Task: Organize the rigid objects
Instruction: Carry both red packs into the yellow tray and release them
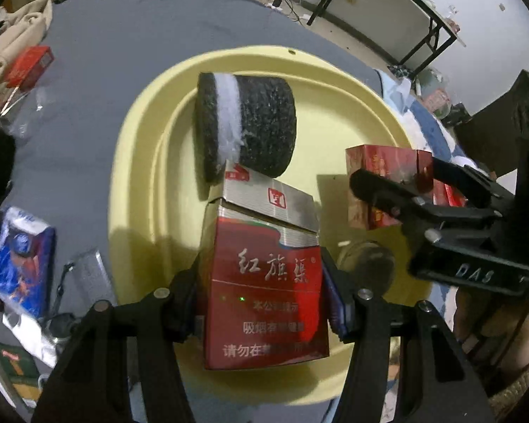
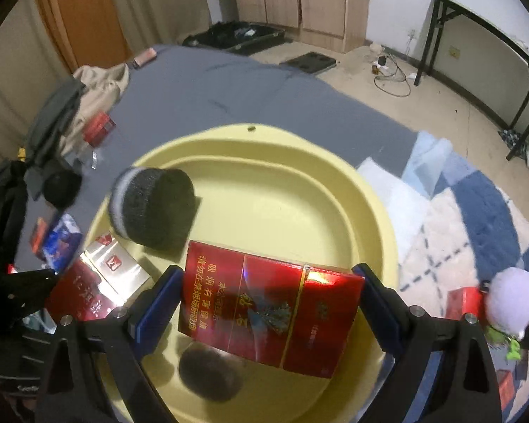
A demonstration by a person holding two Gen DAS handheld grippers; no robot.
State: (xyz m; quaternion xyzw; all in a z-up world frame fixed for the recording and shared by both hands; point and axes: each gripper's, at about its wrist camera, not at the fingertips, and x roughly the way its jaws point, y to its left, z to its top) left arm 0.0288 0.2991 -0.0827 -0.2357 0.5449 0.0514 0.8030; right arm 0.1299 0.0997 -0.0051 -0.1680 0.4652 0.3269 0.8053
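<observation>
My left gripper [image 1: 261, 303] is shut on a red and silver cigarette pack [image 1: 264, 282], held upright over the yellow basin [image 1: 137, 162]. My right gripper [image 2: 269, 306] is shut on a wider red cigarette carton [image 2: 275, 303], held flat above the same basin [image 2: 352, 190]. In the left wrist view that carton [image 1: 381, 179] and the right gripper's black fingers [image 1: 398, 194] show at the right. A dark speckled cylinder with a white band [image 1: 250, 123] lies on its side inside the basin, also seen from the right wrist as the cylinder [image 2: 151, 208]. The left-held pack [image 2: 95, 278] appears at lower left there.
The basin rests on a grey sheet [image 2: 229, 84]. A small red pack [image 1: 30, 65] lies by beige clothing [image 1: 21, 35] at the far left. A blue packet [image 1: 21, 257] and foil wrappers lie at left. A checked blanket [image 2: 476, 218] and a purple plush toy [image 2: 511, 299] lie right.
</observation>
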